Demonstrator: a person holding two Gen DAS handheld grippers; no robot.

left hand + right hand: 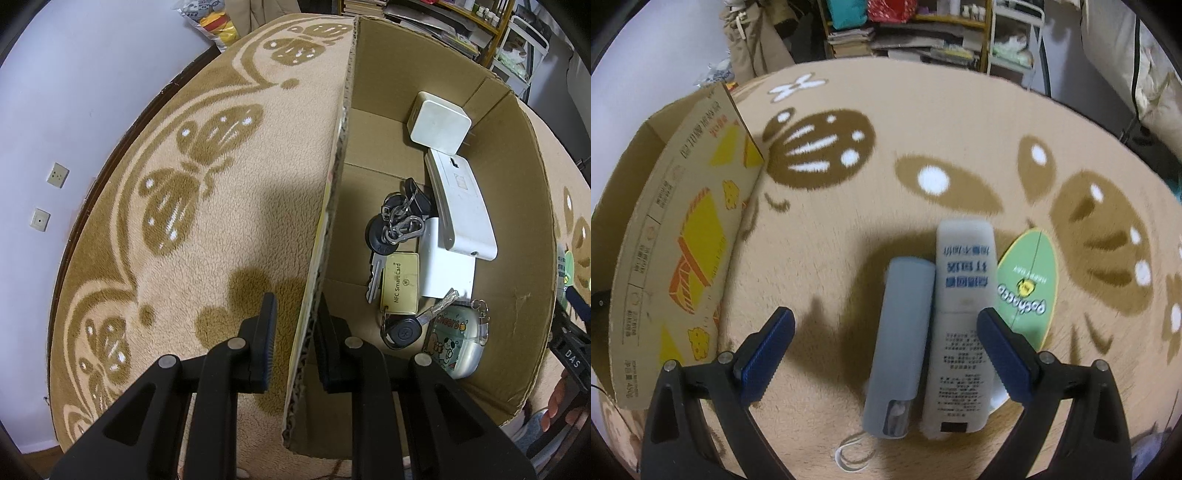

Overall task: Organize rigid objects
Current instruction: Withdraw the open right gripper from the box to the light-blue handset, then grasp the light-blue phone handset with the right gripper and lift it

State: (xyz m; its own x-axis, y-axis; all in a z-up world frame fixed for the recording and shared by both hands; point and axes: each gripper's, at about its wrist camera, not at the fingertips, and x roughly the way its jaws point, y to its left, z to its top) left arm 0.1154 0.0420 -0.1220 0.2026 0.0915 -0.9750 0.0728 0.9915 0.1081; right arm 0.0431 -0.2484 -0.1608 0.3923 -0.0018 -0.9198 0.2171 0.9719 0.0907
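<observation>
The left gripper [295, 332] is clamped on the near side wall of the open brown cardboard box [524, 229], one finger outside and one inside the corrugated edge. The box stands on a beige fleece cover with brown butterfly patterns [207, 229] spread over the worktop.

Inside the box lie a small white rounded plastic box [439, 125], a long white flat device [461, 206] resting partly on a white rectangular block [448, 273], a bunch of black-headed keys on metal rings [395, 221], a pale yellow NFC smart card [400, 282], a black car key [404, 330] and a clear earbud case with a cartoon print [456, 341] (the word "Cheers" shows on it).

The right gripper [882, 332] points down with its blue-padded jaws wide apart and nothing between the pads. Below it, on the fleece, a grey-blue oblong case [905, 339] and a white oblong case printed with blue Chinese characters [960, 325] lie side by side, touching along their long edges. Just right of them lies a green oval card [1030, 291], possibly a paper fan, though the blur makes that uncertain. The printed outer wall of the cardboard box is at the left of this view, well apart from the two cases.
</observation>
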